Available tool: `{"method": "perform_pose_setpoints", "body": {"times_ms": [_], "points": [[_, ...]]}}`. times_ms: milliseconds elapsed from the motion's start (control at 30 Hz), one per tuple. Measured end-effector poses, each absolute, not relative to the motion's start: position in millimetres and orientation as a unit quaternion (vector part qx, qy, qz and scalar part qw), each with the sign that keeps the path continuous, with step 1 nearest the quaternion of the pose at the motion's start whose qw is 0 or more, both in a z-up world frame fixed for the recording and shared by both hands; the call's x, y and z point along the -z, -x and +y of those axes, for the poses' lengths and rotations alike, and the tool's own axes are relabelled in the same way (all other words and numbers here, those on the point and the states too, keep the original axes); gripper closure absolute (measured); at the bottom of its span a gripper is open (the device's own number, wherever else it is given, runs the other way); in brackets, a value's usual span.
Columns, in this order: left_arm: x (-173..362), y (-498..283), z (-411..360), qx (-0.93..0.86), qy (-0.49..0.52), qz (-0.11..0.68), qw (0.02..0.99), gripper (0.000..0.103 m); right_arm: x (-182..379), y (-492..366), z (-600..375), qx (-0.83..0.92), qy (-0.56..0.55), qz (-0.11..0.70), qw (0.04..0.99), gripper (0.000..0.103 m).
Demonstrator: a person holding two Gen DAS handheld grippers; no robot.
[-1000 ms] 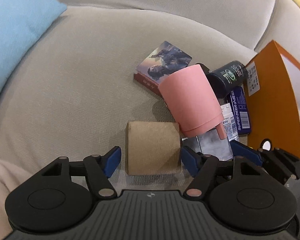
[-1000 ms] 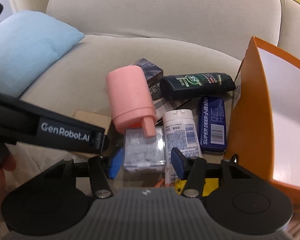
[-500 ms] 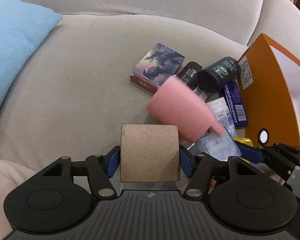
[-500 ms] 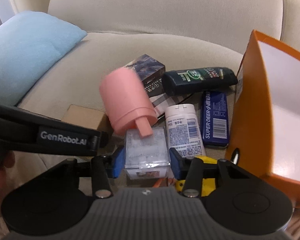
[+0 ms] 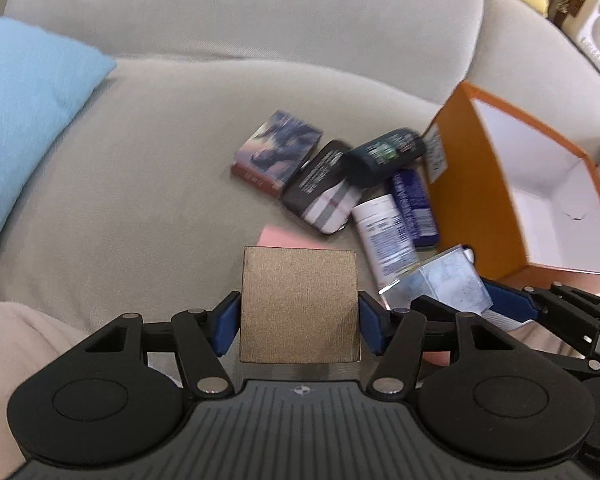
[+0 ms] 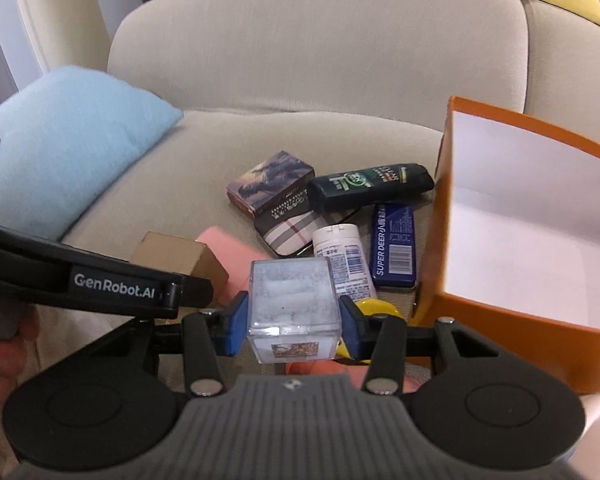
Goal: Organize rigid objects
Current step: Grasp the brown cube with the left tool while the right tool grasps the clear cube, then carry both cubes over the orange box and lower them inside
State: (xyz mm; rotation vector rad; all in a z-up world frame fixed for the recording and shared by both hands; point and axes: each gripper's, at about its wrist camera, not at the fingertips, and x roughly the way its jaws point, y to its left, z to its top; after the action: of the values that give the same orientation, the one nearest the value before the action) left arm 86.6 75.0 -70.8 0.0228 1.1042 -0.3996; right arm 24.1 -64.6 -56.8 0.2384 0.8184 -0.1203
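Note:
My left gripper [image 5: 298, 320] is shut on a brown cardboard box [image 5: 299, 304], held off the sofa seat. My right gripper [image 6: 292, 320] is shut on a clear plastic box [image 6: 292, 300] with white contents, also lifted. The two held boxes hang side by side: the clear box [image 5: 440, 284] shows to the right in the left wrist view, the brown box [image 6: 176, 256] to the left in the right wrist view. A pink cup [image 6: 228, 248] lies on the seat just beyond them. An open orange box [image 6: 500, 320] with a white inside stands at the right.
On the beige seat lie a picture-printed box [image 6: 270, 180], a plaid case [image 6: 292, 228], a dark green bottle [image 6: 370, 184], a blue tin [image 6: 394, 244], a white bottle [image 6: 340, 256] and something yellow [image 6: 376, 308]. A light blue cushion [image 6: 72, 144] rests at the left.
Both grippers closed on their boxes and rose with them. The pink cup, which leaned on the clear box, toppled down onto the seat.

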Motion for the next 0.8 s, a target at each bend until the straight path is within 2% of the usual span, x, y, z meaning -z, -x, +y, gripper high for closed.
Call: {"method": "perform_pose_setpoints", "body": {"times_ms": [367, 600, 800], "points": [[22, -86, 60, 0.246, 0.000, 0.495, 0.833, 0.034, 11, 6, -103, 0.060, -0.173, 0.331, 0.926, 0.055], [-32, -102, -2, 0.333, -0.023, 0.447, 0.830, 0.034, -20, 17, -162, 0.124, -0.209, 0.279, 0.929, 0.055], [-34, -122, -78, 0.380, -0.078, 0.440, 0.810, 0.034, -20, 21, -223, 0.189, -0.245, 0.274, 0.910, 0.055]]}}
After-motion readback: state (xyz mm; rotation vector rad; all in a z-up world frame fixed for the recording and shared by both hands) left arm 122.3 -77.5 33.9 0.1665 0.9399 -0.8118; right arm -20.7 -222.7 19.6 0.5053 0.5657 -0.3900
